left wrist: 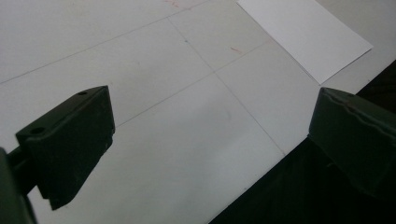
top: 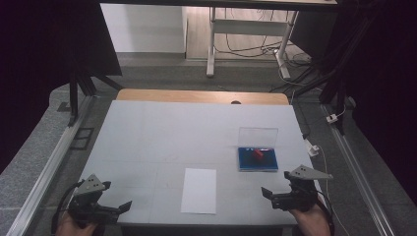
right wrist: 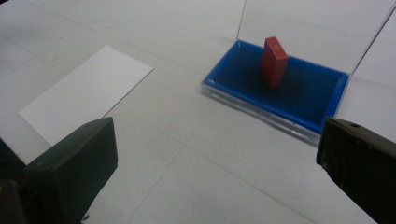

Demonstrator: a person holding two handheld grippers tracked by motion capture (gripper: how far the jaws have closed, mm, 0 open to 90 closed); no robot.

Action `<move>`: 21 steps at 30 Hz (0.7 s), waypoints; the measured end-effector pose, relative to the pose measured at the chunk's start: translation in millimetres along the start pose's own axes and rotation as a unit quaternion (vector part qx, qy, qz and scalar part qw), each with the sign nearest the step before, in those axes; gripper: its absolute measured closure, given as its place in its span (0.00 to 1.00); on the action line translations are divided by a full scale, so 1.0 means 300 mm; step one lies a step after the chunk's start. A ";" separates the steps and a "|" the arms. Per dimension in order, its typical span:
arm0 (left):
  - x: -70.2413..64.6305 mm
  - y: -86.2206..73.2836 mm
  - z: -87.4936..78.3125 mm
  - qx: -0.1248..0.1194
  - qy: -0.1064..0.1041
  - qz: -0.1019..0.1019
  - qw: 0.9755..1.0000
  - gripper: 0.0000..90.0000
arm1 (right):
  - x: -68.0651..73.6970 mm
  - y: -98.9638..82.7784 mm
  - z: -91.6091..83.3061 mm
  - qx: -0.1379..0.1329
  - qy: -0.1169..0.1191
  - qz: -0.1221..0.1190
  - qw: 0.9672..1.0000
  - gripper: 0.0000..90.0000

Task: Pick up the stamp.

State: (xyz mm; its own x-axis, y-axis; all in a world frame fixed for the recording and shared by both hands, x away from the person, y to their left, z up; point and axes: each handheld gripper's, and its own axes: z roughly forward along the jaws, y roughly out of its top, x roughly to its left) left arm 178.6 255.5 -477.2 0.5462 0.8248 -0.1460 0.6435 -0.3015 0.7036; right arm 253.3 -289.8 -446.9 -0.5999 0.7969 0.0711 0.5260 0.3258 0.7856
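- The counter is the biggest thing here: a flat, matte, pale grey-white top with faint straight seam lines crossing it, and a strip of light wood showing along the far edge.
- A white sheet of paper lies flat near the front edge, roughly in the middle. It's a plain rectangle with crisp corners and sits between the two hands.
- The blue tray sits on the right half of the counter, well to the right of the paper. It's a shallow rectangle with a glossy blue floor and rim and a clear plastic base edge. A clear lid stands up from its far side, see-through enough that the counter shows behind it.
- The left tongs are at the front left corner, held in a hand, jaws spread wide with nothing between them. They're black, blocky and dull, with a grey three-cornered plate on top.
- The right tongs are at the front right, just in front of the tray, also gaping open and empty. Same chunky black jaws.
- A red block stands in the tray, a small flat-sided slab leaning a bit, matte red, near the middle of the blue floor.
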 end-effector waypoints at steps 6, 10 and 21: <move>0.001 0.001 0.000 0.001 -0.003 0.000 1.000 0.01 | -0.005 0.037 0.022 -0.003 -0.004 -0.016 1.000 0.00; 0.002 0.000 0.000 0.000 -0.004 -0.003 1.000 0.01 | -0.011 0.050 0.045 -0.006 -0.001 -0.019 1.000 0.00; 0.005 0.001 0.000 0.000 -0.005 -0.006 1.000 0.01 | -0.046 0.078 0.103 0.004 0.002 -0.017 1.000 0.00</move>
State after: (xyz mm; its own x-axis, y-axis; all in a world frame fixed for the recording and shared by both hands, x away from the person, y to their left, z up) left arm 179.5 256.8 -477.1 0.5433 0.8240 -0.1607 0.6502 -0.2919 0.7014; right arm 292.4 -277.4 -448.4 -0.6199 0.7834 0.0458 0.5099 0.3577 0.7823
